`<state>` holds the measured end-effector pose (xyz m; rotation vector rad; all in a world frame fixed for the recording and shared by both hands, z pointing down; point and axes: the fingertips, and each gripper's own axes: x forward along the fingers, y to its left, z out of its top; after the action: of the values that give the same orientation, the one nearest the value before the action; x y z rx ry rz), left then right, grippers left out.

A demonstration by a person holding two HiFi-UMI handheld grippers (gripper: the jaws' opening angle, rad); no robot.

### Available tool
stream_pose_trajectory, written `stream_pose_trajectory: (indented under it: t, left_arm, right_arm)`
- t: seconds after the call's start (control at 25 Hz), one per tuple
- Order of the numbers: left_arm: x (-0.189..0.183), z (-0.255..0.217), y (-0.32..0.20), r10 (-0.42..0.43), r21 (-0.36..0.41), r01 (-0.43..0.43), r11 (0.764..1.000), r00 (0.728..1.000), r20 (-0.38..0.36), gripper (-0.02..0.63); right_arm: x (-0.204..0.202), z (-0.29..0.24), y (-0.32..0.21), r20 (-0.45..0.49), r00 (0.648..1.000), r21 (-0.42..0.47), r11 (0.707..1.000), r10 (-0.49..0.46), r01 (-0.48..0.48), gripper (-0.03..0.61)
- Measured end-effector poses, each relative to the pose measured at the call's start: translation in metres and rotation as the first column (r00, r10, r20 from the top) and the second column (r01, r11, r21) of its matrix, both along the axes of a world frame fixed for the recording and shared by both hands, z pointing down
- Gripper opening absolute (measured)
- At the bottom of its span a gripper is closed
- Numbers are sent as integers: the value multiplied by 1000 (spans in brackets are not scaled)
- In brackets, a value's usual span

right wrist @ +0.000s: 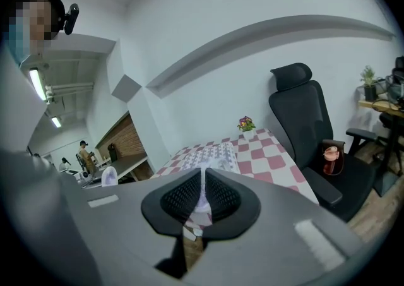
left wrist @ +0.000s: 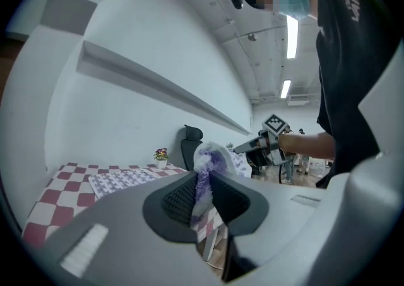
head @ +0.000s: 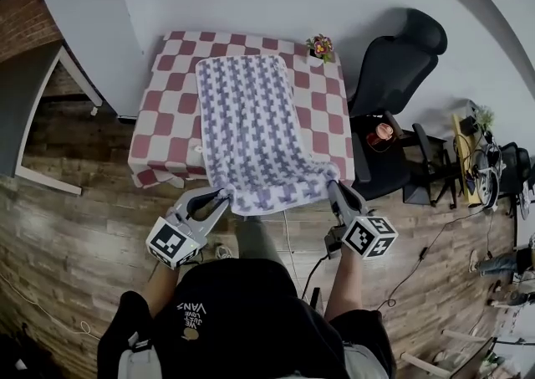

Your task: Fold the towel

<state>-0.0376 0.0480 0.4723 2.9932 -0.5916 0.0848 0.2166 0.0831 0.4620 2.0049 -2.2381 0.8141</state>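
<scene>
Towel (head: 251,118) held by its two near corners. Left hand-held gripper (head: 219,197) clamped on the left corner, right hand-held gripper (head: 334,188) clamped on the right corner. Near edge hangs stretched between them, off the bench (head: 163,110) edge. Ahead of both, the rest lies flat along the checked top. Farther, ahead of the right one, flower pot (head: 319,46). Chair (head: 393,59) off to its right.

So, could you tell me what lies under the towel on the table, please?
Under the towel, a red-and-white checked tablecloth shows on both sides and at the far edge. Whatever lies beneath the towel's middle is covered, as is the tabletop itself.
</scene>
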Motion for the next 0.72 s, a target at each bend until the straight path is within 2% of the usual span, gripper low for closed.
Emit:
stream_pose_trajectory:
  t: [0.2, 0.36, 0.72]
  left_arm:
    - [-1, -5, -68, -113, -84, 109, 990, 992, -47, 57]
    - [-3, 2, -131, -212, -158, 201, 967, 975, -60, 57]
    - [14, 34, -255, -327, -283, 316, 906, 945, 6, 57]
  right_arm:
    - [4, -10, -80, -7, 997, 27, 997, -71, 72, 25]
    - [5, -1, -149, 6, 992, 13, 992, -129, 128, 25]
    - [23, 38, -286, 17, 975, -87, 971, -221, 222, 25]
